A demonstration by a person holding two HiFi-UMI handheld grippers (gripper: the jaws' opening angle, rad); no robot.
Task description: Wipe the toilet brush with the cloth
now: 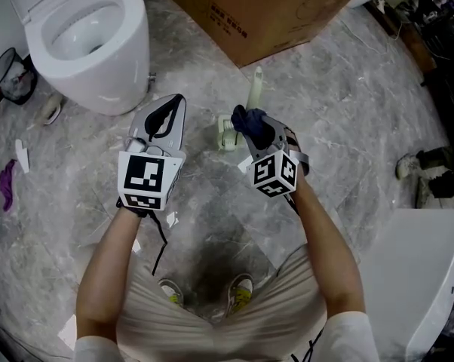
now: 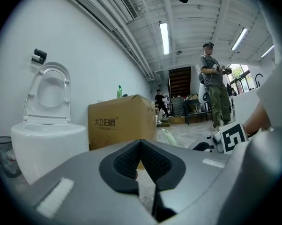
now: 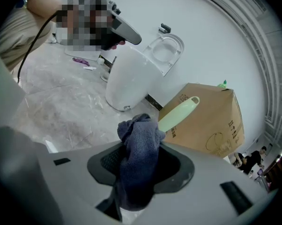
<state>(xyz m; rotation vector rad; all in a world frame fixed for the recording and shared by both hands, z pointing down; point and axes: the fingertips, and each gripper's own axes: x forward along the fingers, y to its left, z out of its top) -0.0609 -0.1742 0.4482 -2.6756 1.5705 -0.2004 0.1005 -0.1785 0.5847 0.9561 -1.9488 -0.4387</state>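
A pale green toilet brush (image 1: 254, 87) stands in its holder (image 1: 226, 132) on the marble floor, in front of the cardboard box. My right gripper (image 1: 256, 129) is shut on a dark blue cloth (image 1: 250, 122), which bunches out past the jaws right next to the brush handle. In the right gripper view the cloth (image 3: 137, 153) fills the right gripper (image 3: 140, 150), and the brush handle (image 3: 178, 114) rises just behind it. My left gripper (image 1: 171, 105) is held left of the brush, apart from it. The left gripper (image 2: 141, 146) is shut with nothing in it.
A white toilet (image 1: 91, 40) with its lid up stands at the far left. A large cardboard box (image 1: 265, 10) sits behind the brush. A small bin (image 1: 12, 75) and scraps of litter (image 1: 7, 183) lie on the left floor. A person (image 2: 213, 90) stands far off.
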